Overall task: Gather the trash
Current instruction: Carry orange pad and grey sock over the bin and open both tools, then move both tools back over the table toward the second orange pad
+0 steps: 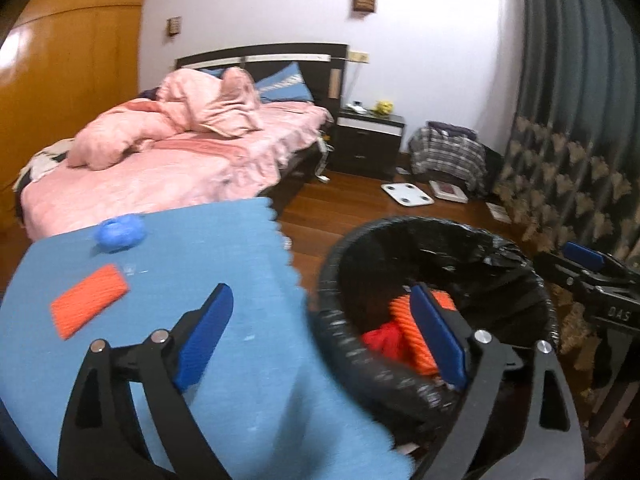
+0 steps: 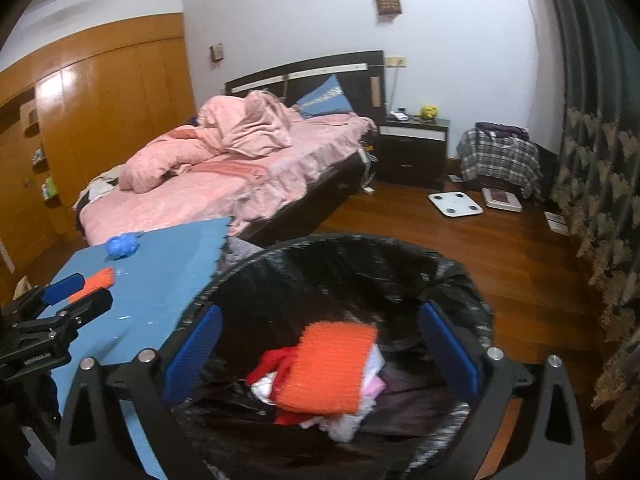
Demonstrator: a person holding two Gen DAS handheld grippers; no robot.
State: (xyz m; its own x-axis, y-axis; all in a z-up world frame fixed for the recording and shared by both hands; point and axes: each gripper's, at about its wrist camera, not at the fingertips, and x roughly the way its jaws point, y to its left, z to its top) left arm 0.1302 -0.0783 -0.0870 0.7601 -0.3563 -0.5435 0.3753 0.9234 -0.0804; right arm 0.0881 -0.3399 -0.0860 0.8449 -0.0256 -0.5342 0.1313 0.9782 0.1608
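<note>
A bin with a black liner (image 2: 460, 276) stands beside a table with a blue cloth (image 1: 224, 248). My right gripper (image 2: 322, 354) hangs open over the bin. Below it an orange ribbed piece (image 2: 328, 368) lies on red and white trash, clear of both pads. My left gripper (image 1: 324, 336) is open too, straddling the table's edge and the bin's rim (image 1: 332, 264), with nothing held. A second orange ribbed piece (image 1: 90, 300) and a crumpled blue ball (image 1: 118, 230) lie on the cloth to the left. Orange and red trash (image 1: 400, 316) shows inside the bin.
A bed with pink bedding (image 2: 224, 176) stands behind the table. A dark nightstand (image 2: 412, 152), a white scale (image 2: 455, 204) on the wooden floor and a plaid bag (image 2: 498, 156) sit further back. A patterned curtain (image 2: 600, 200) hangs at the right, a wooden wardrobe (image 2: 100, 112) at the left.
</note>
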